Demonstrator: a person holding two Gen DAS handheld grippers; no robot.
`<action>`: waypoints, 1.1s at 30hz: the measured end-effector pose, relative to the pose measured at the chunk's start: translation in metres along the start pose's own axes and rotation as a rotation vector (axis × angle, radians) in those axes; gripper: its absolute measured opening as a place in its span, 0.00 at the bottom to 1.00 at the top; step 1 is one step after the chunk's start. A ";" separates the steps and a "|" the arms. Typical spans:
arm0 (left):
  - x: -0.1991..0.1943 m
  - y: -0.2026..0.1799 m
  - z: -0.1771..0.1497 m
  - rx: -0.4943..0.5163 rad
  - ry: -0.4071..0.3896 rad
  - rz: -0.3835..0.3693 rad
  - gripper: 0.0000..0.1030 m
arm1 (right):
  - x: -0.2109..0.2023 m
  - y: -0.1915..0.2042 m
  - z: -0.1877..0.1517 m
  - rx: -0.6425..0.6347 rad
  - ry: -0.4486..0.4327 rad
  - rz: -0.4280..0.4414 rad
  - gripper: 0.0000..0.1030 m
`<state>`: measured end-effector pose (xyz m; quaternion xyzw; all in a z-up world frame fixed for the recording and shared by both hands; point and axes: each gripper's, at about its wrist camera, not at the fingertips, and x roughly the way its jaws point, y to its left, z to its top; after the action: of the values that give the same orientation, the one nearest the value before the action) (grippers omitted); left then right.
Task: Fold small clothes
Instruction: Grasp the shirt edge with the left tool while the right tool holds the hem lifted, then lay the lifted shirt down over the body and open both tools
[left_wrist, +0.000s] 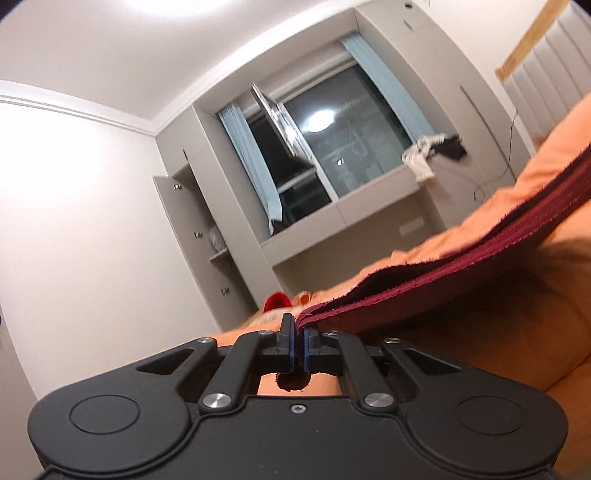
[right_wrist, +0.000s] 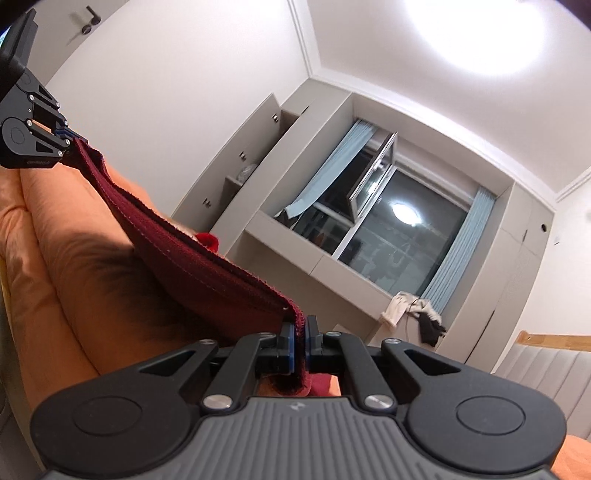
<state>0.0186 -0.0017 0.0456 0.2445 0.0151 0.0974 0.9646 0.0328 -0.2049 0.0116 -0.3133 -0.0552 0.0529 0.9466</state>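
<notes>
From the left wrist view, I have the left tongs (left_wrist: 299, 345) pinched tight on one corner of the dark red cloth (left_wrist: 461, 236). The cloth runs away from the tongs up and to the right, stretched over the orange bed (left_wrist: 480, 332) just beneath it. Ahead of the tongs and well apart, a cupboard (left_wrist: 207, 221) stands with its door open; something pale sits on a shelf inside, too blurred for me to name. A small red thing (left_wrist: 276, 301) lies on the bed past the fingertips.

From the right wrist view, the right tongs (right_wrist: 300, 343) are closed on the opposite corner of the same cloth (right_wrist: 192, 258), a fold of it bunched between the pads. The cloth spans up and left to the left tongs (right_wrist: 66, 138), which grip its far end.

I judge this to be the spread-and-fold step: the piece hangs taut between both tongs. Next I would need to carry both corners together, level, and lay the edge down evenly without letting the middle sag or twist.
</notes>
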 end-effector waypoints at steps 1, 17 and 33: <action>-0.007 0.003 0.003 -0.010 -0.007 -0.008 0.04 | -0.008 -0.002 0.003 0.005 -0.005 -0.006 0.04; -0.032 0.044 0.060 -0.170 -0.144 -0.057 0.04 | 0.000 -0.044 0.037 0.021 -0.111 -0.078 0.05; 0.214 0.007 0.113 -0.148 0.026 -0.067 0.06 | 0.249 -0.060 0.003 0.002 0.039 -0.043 0.05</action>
<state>0.2355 -0.0066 0.1521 0.1707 0.0288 0.0690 0.9825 0.2824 -0.2169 0.0677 -0.3119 -0.0432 0.0265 0.9488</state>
